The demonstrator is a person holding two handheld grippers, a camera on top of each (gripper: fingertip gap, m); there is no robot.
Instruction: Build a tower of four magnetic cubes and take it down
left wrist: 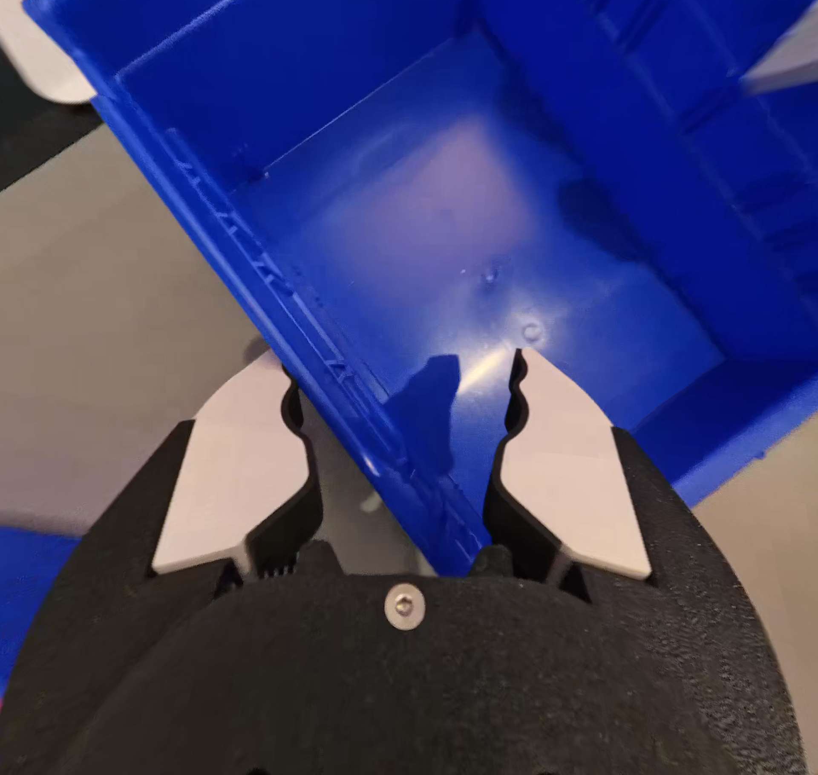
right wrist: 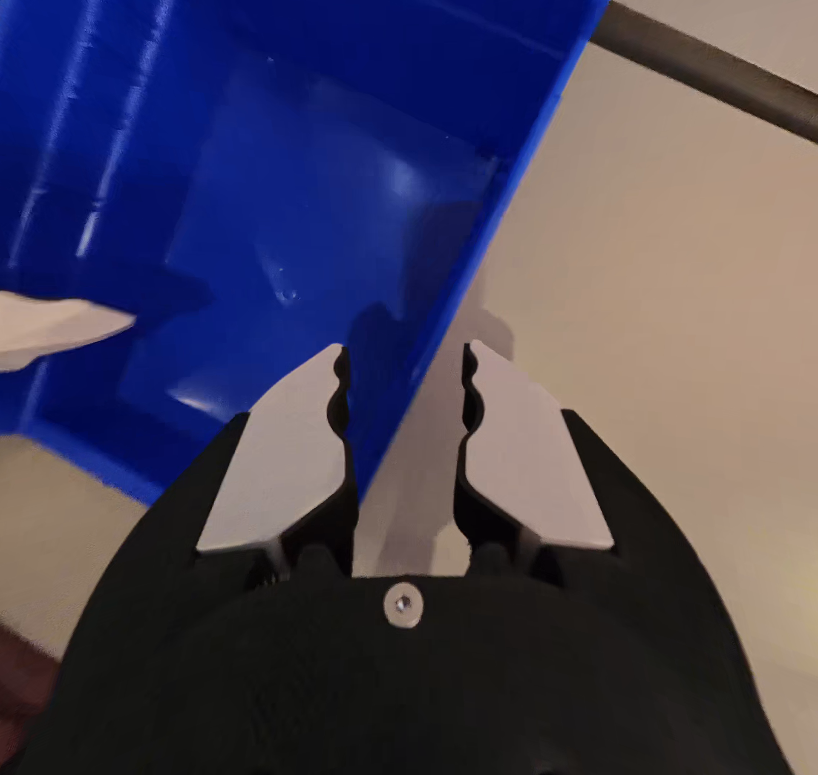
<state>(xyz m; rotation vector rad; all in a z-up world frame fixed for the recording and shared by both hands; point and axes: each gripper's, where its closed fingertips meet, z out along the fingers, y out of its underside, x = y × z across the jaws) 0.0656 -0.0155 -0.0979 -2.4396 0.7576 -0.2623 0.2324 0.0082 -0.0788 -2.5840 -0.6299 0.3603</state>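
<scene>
While both jaws straddled opposite walls of the empty, rigid blue plastic bin (left wrist: 212, 102), left gripper (left wrist: 405, 381) and right gripper (right wrist: 405, 368) parted, we judged it light, slippery, best pinched at the rims.

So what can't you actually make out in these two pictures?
- Magnetic cubes: none visible in either view; the blue bin looks empty.
- Bin's far corners: cut off by the frame edges in both views.
- Left hand-held gripper: straddles the bin wall; contact is unclear.
- Right hand-held gripper: likewise straddles a wall; grip is unclear.
- Table: motion blur hides detail.
</scene>
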